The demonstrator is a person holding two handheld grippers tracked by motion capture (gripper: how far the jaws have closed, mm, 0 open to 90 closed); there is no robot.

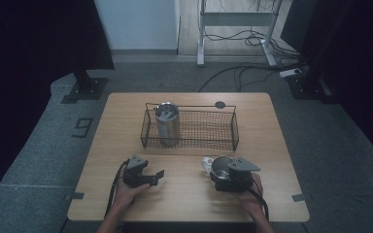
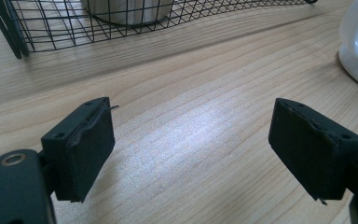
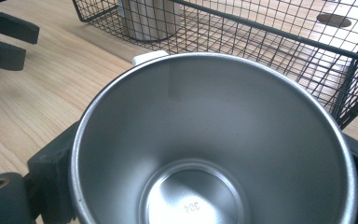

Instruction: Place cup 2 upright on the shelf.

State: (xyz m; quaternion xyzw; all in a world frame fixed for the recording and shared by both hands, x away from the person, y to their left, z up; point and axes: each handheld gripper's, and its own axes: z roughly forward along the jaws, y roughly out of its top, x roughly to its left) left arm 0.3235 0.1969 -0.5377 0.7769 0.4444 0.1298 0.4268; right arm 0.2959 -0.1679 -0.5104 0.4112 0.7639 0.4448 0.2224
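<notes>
right gripper point(image 3: 214, 186): jaws clamped round steel cup point(image 3: 214, 140) | left gripper point(image 2: 191, 154): jaws apart, gripping nothing (over bare bench point(image 2: 191, 93))

The left gripper point(image 1: 150, 177) was a boxy black unit with a grey three-cornered plate on top and a black cable trailing from its near end. Its jaws ended in thick, blocky black pads point(image 2: 81, 149) with worn, slightly frayed edges, and a small hole was sunk in each pad's top face. A brass-coloured screw sat in the rounded black arm behind the left pad. The right gripper point(image 1: 226, 170) matched it: black body, grey three-cornered plate, black cable, brass-coloured screw. The person's forearms were bare, with no sleeves in sight.
</notes>
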